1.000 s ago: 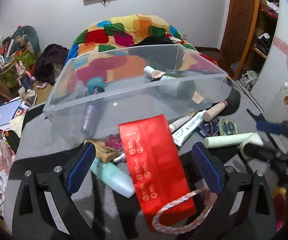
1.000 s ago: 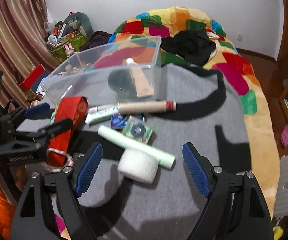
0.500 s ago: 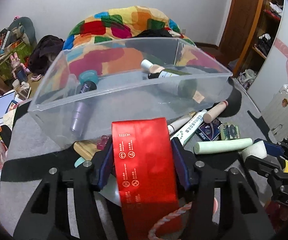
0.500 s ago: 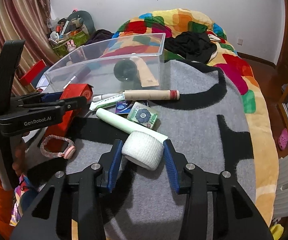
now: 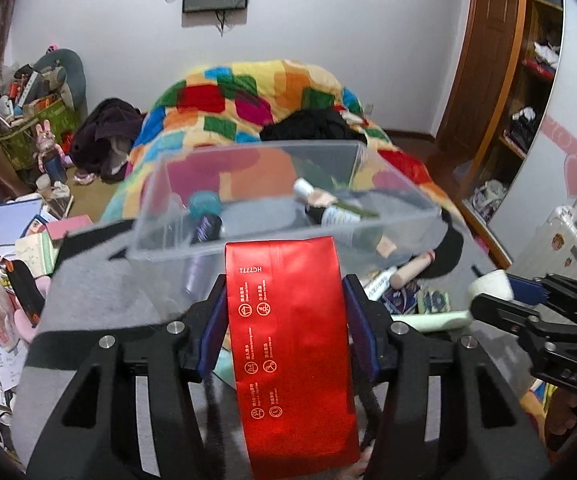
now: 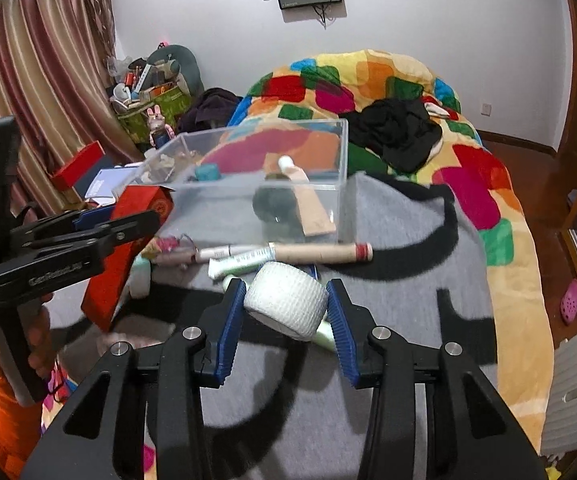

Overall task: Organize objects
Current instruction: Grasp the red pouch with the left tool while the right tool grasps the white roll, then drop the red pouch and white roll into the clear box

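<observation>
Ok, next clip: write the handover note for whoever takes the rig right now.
Left claw: shut on the red packet, lifted clear of the grey blanket.
Right claw: shut on the white gauze roll, also held up.
Clear bin sits ahead on the blanket, already holding a few bottles and tubes.
Done: both items gripped.
Left: drop both in the bin, then gather the tan tube, the pale green tube and the small items still in front of the bin.

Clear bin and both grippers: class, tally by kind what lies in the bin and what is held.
Red pouch, in left gripper: 1
White roll, in right gripper: 1
Bottles in clear bin: 2
Beige tube in bin: 1
Total: 5
</observation>
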{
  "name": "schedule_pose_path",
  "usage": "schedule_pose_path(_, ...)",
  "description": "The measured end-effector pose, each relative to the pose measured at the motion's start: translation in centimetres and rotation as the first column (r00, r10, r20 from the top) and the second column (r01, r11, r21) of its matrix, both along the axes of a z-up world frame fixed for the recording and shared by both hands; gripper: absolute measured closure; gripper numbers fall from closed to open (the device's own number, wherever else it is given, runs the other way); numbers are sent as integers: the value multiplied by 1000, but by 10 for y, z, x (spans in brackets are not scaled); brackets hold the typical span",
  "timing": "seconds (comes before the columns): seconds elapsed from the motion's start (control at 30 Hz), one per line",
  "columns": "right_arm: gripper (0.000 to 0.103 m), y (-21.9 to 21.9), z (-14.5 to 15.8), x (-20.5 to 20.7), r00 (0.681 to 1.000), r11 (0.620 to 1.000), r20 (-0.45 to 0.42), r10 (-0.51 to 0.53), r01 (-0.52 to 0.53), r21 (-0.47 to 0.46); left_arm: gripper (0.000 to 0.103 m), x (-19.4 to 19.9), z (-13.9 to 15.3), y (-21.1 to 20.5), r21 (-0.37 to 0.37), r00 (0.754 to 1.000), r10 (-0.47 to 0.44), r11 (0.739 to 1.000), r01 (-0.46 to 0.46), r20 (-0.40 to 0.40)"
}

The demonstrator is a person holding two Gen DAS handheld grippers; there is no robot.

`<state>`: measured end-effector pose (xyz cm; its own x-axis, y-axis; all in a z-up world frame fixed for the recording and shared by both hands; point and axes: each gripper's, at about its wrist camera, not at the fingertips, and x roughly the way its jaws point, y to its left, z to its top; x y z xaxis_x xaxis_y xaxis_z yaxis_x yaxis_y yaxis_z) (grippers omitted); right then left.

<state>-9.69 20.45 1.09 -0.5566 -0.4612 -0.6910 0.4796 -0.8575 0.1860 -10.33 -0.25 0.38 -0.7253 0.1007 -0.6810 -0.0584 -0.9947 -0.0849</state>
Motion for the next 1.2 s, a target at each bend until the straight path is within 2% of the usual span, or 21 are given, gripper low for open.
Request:
schedule_pose_path(0.23,65,-18,19,-21,999,999,-32,0,-1,-40,49,2,30,-21,45,996,41,998,-38,-73)
schedule_pose_path(0.43,65,-39,31,-39,998,999,-62,-2,0,-32,49,-12,43,-33,45,994,61,997,-57,-85)
schedule_pose_path(0.67,65,-66,25,-74,1000,1000,-10,9,-9,-17,49,-50,34,-41,63,999,48,997,-48,4)
schedule_pose_path(0.9,65,-85,5,-104,997,1000,79,25,-26,3,49,-84,10,-42,12,992,42,999,-44,121)
schedule_pose_path(1.0,65,-93,-5,-111,993,999,112,47,-49,13,49,-91,3,-44,21,986,21,999,-25,165)
schedule_pose_path(1.2,64,-106,-14,-118,986,996,146,79,-85,34,48,-95,2,-47,57,983,8,998,-19,185)
